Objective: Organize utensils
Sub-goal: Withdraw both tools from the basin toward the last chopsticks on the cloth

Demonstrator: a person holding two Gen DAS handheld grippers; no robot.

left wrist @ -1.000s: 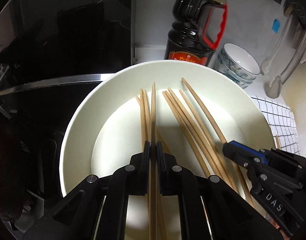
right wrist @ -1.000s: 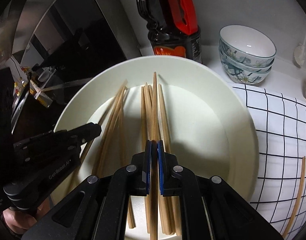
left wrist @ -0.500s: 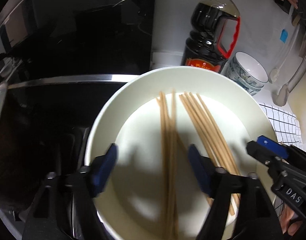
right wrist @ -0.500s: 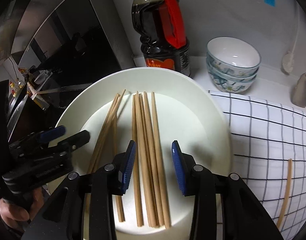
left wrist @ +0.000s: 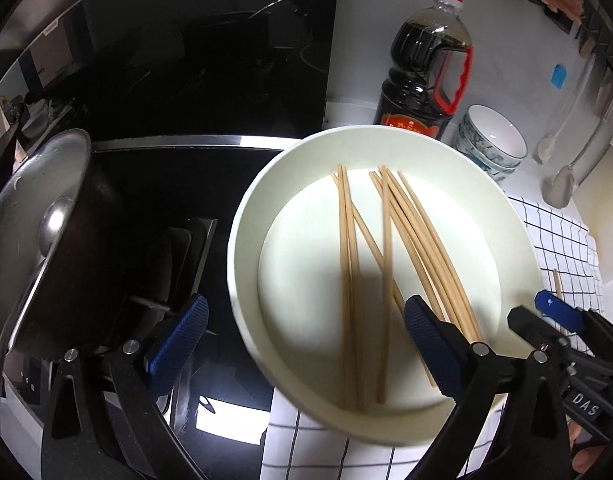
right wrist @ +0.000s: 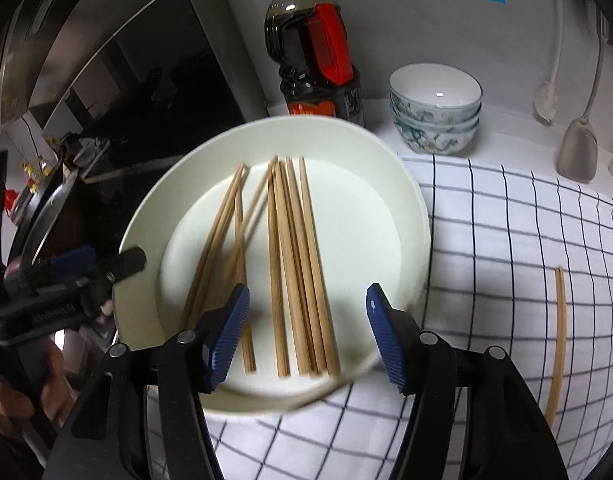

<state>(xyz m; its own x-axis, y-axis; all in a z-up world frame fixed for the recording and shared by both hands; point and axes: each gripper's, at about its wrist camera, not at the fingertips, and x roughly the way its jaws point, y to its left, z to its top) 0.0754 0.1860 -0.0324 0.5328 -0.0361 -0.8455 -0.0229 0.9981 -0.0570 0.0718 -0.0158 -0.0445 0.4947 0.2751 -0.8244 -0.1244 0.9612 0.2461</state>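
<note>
Several wooden chopsticks (left wrist: 386, 264) lie in a big white plate (left wrist: 246, 240), in two loose bundles; they also show in the right wrist view (right wrist: 294, 264) on the same plate (right wrist: 410, 216). My left gripper (left wrist: 306, 336) is open and empty, held above the plate's near left rim. My right gripper (right wrist: 308, 332) is open and empty above the plate's near edge. Each gripper shows in the other's view, the right one (left wrist: 554, 320) at the plate's right and the left one (right wrist: 82, 268) at its left. A pair of loose chopsticks (right wrist: 558, 340) lies on the checked cloth.
A dark soy sauce bottle (right wrist: 314, 52) and stacked patterned bowls (right wrist: 434, 108) stand behind the plate. A black-and-white checked cloth (right wrist: 506, 240) covers the counter at right. A black hob (left wrist: 166, 200) with a lidded pan (left wrist: 38, 232) lies at left. Spatulas (right wrist: 578, 148) hang at far right.
Both grippers have opened, let go of the chopsticks they held into the plate, and pulled back and up. The views now take in more of the counter.
</note>
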